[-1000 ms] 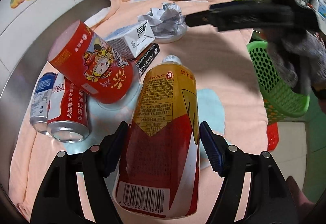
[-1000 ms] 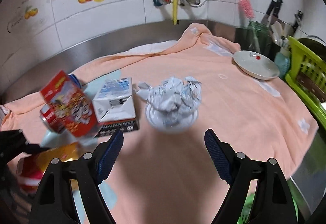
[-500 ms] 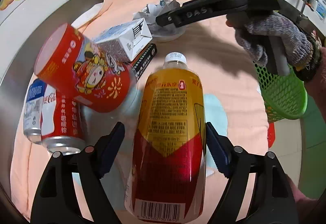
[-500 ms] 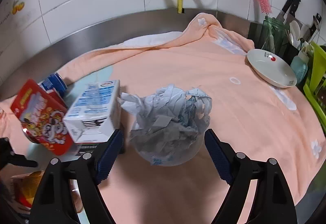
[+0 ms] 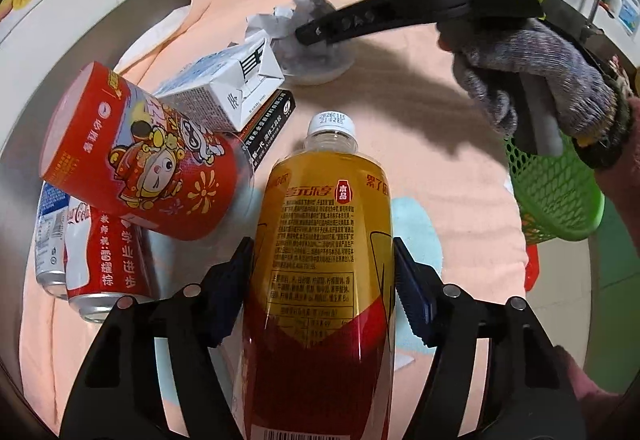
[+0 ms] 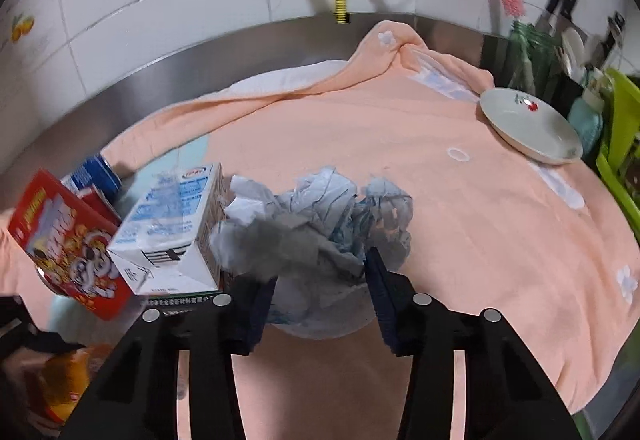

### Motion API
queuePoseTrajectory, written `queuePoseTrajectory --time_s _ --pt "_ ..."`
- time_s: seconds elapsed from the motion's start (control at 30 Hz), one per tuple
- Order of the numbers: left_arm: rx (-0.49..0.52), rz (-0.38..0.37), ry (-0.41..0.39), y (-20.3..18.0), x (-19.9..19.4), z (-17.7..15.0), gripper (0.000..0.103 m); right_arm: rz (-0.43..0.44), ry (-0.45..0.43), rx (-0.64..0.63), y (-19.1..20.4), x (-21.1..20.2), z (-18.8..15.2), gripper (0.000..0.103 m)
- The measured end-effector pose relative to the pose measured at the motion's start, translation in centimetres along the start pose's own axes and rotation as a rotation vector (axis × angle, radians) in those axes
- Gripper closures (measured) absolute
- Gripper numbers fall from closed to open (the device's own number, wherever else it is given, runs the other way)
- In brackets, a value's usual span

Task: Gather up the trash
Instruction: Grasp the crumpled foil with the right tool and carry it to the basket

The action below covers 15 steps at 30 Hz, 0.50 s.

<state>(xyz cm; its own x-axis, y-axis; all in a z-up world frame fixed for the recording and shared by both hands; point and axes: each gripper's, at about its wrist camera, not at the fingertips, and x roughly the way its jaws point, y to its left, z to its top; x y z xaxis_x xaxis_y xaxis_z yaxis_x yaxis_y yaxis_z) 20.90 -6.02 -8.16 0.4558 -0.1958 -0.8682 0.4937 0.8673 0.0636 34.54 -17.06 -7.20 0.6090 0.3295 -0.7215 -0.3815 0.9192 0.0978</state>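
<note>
My left gripper (image 5: 320, 292) is shut on a yellow and red drink bottle (image 5: 324, 252) with a white cap, which lies between its pads. Left of it lie a red cartoon-print cup (image 5: 136, 167), a Coca-Cola can (image 5: 104, 264), a blue can (image 5: 50, 236), a white and blue milk carton (image 5: 224, 87) and a black box (image 5: 266, 127). My right gripper (image 6: 318, 294) has its jaws narrowed around crumpled paper (image 6: 316, 224) in a small white bowl (image 6: 320, 316); whether the pads touch it I cannot tell. The carton (image 6: 176, 236) is just left of it.
A peach towel (image 6: 460, 224) covers the steel counter. A white dish (image 6: 528, 127) sits at the back right by utensils and a green rack (image 6: 618, 135). A green mesh basket (image 5: 556, 195) hangs off the counter's right edge. Tiled wall with taps stands behind.
My right gripper has moved forward and down to the crumpled paper and its jaws have narrowed around it. My left gripper's jaws have closed in on the bottle's sides.
</note>
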Motion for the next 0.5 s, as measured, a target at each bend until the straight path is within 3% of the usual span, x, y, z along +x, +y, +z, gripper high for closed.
queuePoseTrajectory --time_s 0.07,0.5 --pt "0.005 0.008 -0.007 -0.2 -0.1 0.0 0.037 0.001 -0.012 -0.002 0.1 -0.6 -0.1 0.074" --pt "-0.023 0.028 -0.056 -0.6 -2.1 -0.7 0.038 0.006 -0.081 0.05 -0.2 -5.6 -1.9 0.088"
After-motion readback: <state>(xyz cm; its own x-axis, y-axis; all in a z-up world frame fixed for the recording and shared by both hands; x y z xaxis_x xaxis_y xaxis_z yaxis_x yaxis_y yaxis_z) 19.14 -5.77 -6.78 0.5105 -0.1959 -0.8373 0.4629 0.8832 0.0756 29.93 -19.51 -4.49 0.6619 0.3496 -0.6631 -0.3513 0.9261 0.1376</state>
